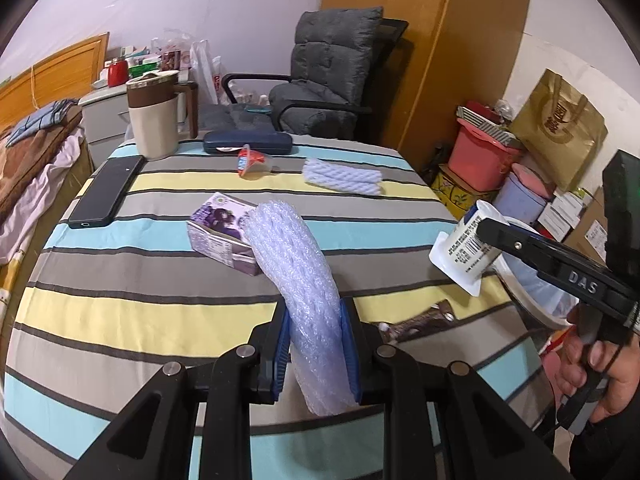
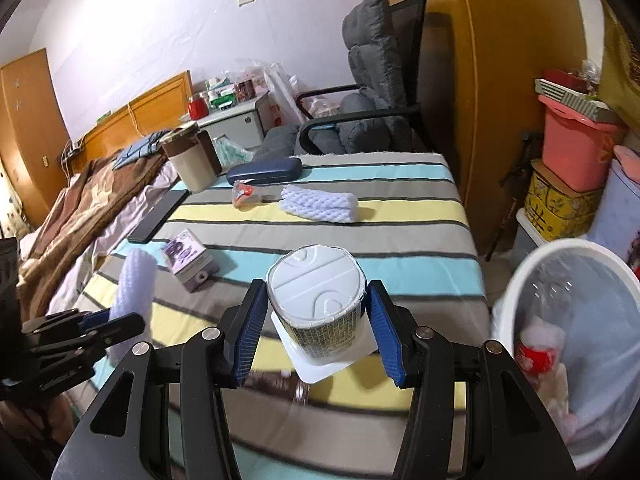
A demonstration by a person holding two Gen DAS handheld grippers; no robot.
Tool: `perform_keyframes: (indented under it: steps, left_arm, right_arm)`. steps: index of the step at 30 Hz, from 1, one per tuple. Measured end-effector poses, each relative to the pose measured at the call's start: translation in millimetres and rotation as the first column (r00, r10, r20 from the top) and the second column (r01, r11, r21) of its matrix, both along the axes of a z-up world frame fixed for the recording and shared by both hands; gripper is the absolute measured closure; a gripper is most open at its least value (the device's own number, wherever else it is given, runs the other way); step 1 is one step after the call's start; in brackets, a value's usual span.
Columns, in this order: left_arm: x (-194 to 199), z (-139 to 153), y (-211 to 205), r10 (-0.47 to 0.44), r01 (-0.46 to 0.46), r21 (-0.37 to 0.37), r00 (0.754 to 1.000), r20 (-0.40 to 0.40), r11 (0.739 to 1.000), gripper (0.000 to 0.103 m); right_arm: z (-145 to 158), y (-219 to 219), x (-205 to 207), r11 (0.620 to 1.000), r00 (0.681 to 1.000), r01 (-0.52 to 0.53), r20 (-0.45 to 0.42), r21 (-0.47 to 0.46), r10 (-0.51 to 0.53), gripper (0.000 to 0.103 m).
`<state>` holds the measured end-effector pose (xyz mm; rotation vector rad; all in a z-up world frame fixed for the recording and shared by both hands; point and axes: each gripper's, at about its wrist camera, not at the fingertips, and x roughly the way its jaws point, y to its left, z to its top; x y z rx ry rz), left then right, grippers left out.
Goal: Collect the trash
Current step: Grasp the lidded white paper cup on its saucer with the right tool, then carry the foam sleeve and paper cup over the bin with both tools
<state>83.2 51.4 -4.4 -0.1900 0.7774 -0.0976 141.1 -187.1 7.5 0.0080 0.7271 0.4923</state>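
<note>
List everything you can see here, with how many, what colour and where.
foam sleeve: 1, white, in left gripper
foam net: 1, white, far on table
cup: 1, white, in right gripper
carton: 1, purple, mid table
jelly cup: 1, red lid, beside case
wrapper: 1, brown, near table edge
case: 1, dark blue, far on table
phone: 1, black, table's left edge
jug: 1, beige and brown, far left corner
bin: 1, white, right of table
chair: 1, grey, behind table
left gripper: shut on sleeve
right gripper: around cup
hand: 1, lower right
</note>
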Motion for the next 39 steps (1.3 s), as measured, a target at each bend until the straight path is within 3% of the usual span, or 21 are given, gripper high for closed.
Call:
perform_keyframes:
  steps: [16, 39]
  left_arm:
    - [-12.8, 3.3, -33.6, -0.057, 0.057, 0.003, 0.998, 0.006, 0.998, 0.079]
    - [28.4, 4.3, -110.6, -0.229, 0.229, 0.019, 0.973, 0.005, 0.973, 0.079]
  right_arm:
    - [2.3, -17.9, -26.6, 0.999, 0.999, 0.033, 0.024, 0.014, -0.033, 0.050]
    - [6.1, -81.8, -33.6, 0.981, 0.980, 0.191, 0.046, 0.017, -0.192, 0.050]
